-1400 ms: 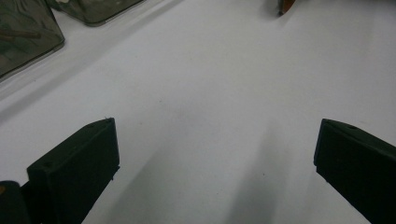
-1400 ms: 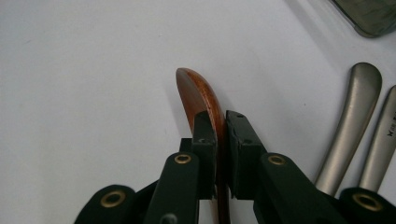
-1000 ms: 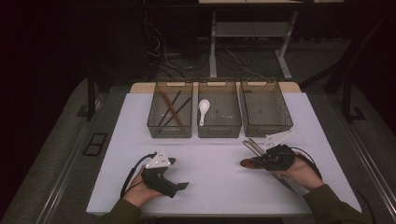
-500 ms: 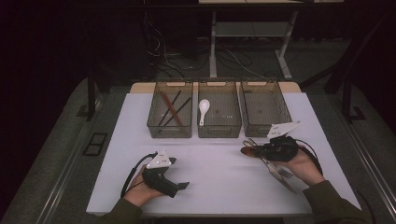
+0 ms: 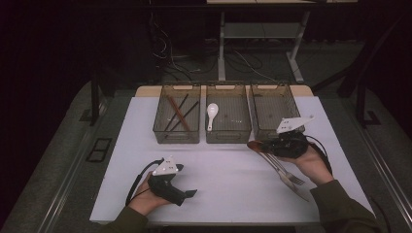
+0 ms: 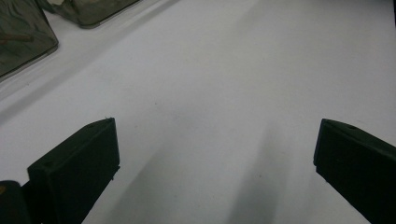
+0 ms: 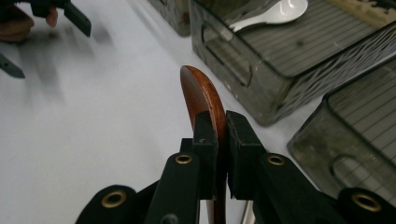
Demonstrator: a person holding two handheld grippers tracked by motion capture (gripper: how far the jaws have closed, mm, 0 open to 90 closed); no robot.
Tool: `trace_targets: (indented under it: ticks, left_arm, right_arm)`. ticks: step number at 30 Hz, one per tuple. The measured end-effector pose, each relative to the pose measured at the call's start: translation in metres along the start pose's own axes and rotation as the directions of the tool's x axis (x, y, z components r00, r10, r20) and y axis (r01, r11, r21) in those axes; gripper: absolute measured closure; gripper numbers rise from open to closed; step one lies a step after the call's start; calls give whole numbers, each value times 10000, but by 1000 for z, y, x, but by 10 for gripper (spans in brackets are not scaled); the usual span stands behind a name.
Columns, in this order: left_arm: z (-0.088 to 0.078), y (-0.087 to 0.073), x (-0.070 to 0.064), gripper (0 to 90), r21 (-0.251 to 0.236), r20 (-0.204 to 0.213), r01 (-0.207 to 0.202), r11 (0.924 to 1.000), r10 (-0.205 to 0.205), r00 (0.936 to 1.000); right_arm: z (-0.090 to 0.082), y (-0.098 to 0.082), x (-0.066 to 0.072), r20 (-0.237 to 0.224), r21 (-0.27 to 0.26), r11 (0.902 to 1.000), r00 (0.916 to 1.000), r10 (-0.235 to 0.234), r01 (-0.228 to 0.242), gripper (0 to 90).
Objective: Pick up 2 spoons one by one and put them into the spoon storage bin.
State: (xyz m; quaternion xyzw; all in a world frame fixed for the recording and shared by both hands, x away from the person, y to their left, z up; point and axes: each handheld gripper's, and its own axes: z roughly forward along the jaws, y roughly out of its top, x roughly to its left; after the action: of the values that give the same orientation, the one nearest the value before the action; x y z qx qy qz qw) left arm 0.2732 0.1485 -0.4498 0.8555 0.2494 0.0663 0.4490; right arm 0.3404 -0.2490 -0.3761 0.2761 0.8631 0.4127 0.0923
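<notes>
Jaws of the right gripper [image 5: 257, 144] stayed clamped on a brown wooden spoon [image 7: 201, 95], which had risen off the white table [image 5: 228, 170] since a second earlier. Its rounded end stuck out just past the fingertips [image 7: 204, 122], near the middle basket [image 7: 280, 60]. Metal utensils [image 5: 286, 174] lay beside the hand. The left gripper [image 6: 215, 154] rested wide open.
</notes>
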Motion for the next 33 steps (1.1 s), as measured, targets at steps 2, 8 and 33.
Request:
trace_targets:
  ticks: [2,8,33]
  left_arm:
    - [0,0,-1,0,-13,-20,14,10000,-14,10000]
    - [-1,0,0,0,-39,-31,-23,10000,23,10000]
    - [1,1,-3,0,-132,149,43,9999,-41,9999]
  right_arm:
    - [1,5,-1,21,-104,9999,10000,53,-53,827]
    - [9,20,-3,279,-88,10000,9996,49,-46,828]
    - [73,105,-34,1124,397,9964,9912,694,-742,827]
